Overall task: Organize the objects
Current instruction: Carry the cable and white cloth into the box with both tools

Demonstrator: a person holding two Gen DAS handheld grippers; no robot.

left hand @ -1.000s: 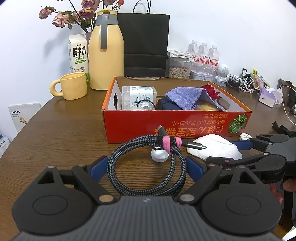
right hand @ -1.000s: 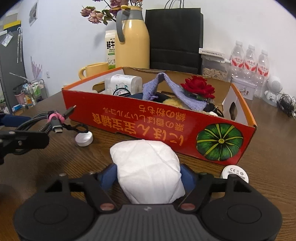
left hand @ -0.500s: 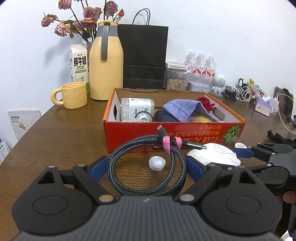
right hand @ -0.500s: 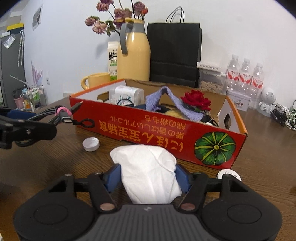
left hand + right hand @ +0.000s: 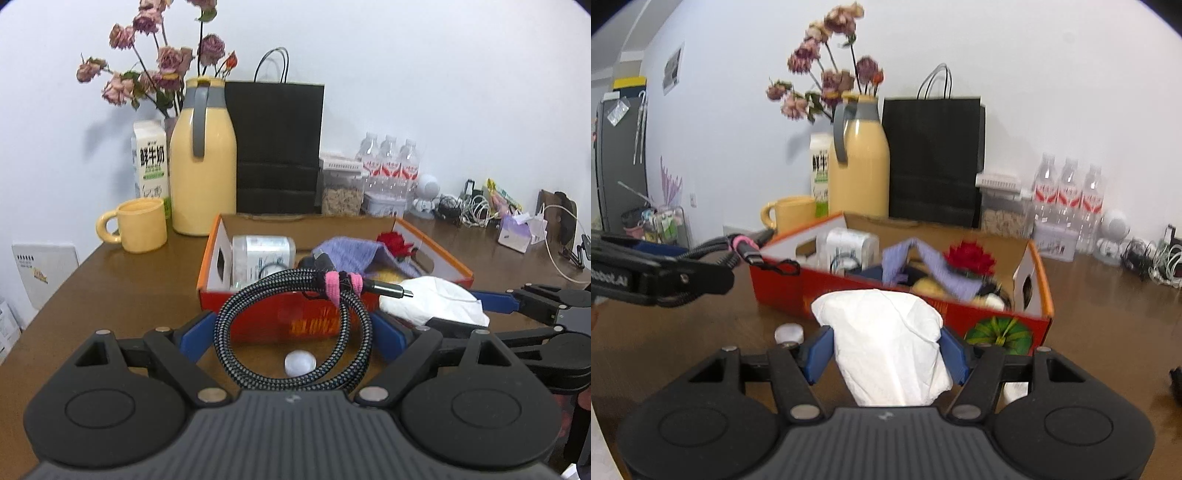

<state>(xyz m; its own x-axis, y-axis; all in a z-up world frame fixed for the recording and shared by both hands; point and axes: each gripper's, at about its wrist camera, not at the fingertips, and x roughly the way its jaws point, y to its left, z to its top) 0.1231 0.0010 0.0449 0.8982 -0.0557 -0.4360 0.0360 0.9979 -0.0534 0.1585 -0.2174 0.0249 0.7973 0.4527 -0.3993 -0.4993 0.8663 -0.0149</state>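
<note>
My left gripper (image 5: 293, 334) is shut on a coiled braided cable (image 5: 255, 314) tied with a pink band, held above the table in front of the red cardboard box (image 5: 258, 317). My right gripper (image 5: 886, 350) is shut on a white face mask (image 5: 886, 343), held above the table before the box's front wall (image 5: 849, 288). The box holds a white pack (image 5: 262, 254), a purple cloth (image 5: 351, 253) and a red flower (image 5: 967, 256). A small white cap (image 5: 300, 363) lies on the table below the cable. The mask also shows in the left wrist view (image 5: 432, 302).
A yellow jug (image 5: 203, 166), yellow mug (image 5: 142, 225), milk carton (image 5: 151, 166), black paper bag (image 5: 277, 147) and water bottles (image 5: 391, 166) stand behind the box. Cables and small items (image 5: 480, 206) clutter the far right. A round white disc (image 5: 1015, 391) lies by the box's right corner.
Both grippers have risen with their loads, so the box's inside shows more. The table and white cap sit lower in both views.
</note>
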